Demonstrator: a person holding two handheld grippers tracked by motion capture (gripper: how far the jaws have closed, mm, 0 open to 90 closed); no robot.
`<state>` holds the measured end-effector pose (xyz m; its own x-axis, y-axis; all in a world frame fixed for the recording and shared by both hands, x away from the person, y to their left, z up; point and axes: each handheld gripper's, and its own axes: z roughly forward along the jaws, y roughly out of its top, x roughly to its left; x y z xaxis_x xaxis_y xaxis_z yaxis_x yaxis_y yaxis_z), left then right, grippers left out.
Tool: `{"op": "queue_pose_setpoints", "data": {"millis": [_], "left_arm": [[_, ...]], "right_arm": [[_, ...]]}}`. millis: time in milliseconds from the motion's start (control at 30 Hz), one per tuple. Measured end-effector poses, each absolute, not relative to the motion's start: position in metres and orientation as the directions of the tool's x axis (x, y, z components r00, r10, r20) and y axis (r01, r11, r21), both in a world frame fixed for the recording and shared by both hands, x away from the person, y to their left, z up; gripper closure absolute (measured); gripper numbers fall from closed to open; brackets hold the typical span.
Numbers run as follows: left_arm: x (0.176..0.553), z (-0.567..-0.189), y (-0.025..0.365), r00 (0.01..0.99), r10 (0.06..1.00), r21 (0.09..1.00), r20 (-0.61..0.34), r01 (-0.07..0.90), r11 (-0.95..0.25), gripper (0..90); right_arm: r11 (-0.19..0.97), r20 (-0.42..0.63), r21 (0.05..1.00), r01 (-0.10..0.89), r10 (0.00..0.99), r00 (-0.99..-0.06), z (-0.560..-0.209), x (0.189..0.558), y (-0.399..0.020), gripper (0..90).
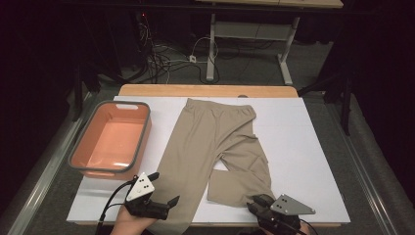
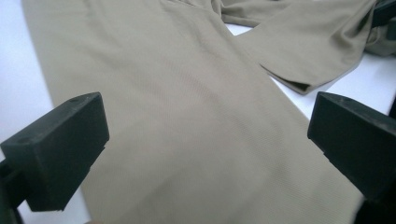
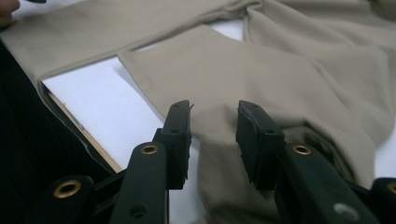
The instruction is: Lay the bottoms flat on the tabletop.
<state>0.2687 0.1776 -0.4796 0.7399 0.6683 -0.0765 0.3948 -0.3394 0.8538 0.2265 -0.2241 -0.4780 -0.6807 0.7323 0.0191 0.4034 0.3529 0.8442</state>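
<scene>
Beige trousers (image 1: 210, 142) lie flat on the white table top (image 1: 303, 161), waistband at the far side. One leg runs straight to the near edge; the other is folded back on itself (image 1: 240, 186). My left gripper (image 1: 165, 187) hovers at the near end of the straight leg with its jaws wide apart and nothing between them; in the left gripper view (image 2: 205, 135) the trousers (image 2: 187, 116) lie under them. My right gripper (image 1: 258, 201) sits at the folded leg's near corner. Its jaws (image 3: 214, 135) stand a little apart over the cloth (image 3: 261, 74), not pressing on it.
An orange tub with a grey rim (image 1: 142, 134) stands on the table's left side, hollow inside. The wooden table edge (image 1: 205, 90) runs along the far side. Cables and table legs lie on the floor beyond.
</scene>
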Motion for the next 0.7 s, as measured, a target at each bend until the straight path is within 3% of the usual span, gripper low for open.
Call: {"op": "queue_pose_setpoints", "data": {"millis": [133,467,700], "left_arm": [[0.278,-0.481,0.174,0.749,0.662,0.852,-0.033,0.368,-0.373,0.0],[0.287,-0.483,0.183,0.752,0.644,0.873,-0.142,0.402,-0.276,0.0],[0.284,-0.484,0.183,0.759,0.639,0.885,-0.126,0.377,-0.274,0.0]], "right_arm": [[0.345,0.024,0.838,0.423,0.751,-0.660,-0.481,0.222,-0.232,65.1],[0.333,0.028,0.825,0.456,0.783,-0.622,-0.486,0.216,-0.242,64.7],[0.305,0.046,0.835,0.458,0.791,-0.610,-0.481,0.207,-0.229,64.8]]}}
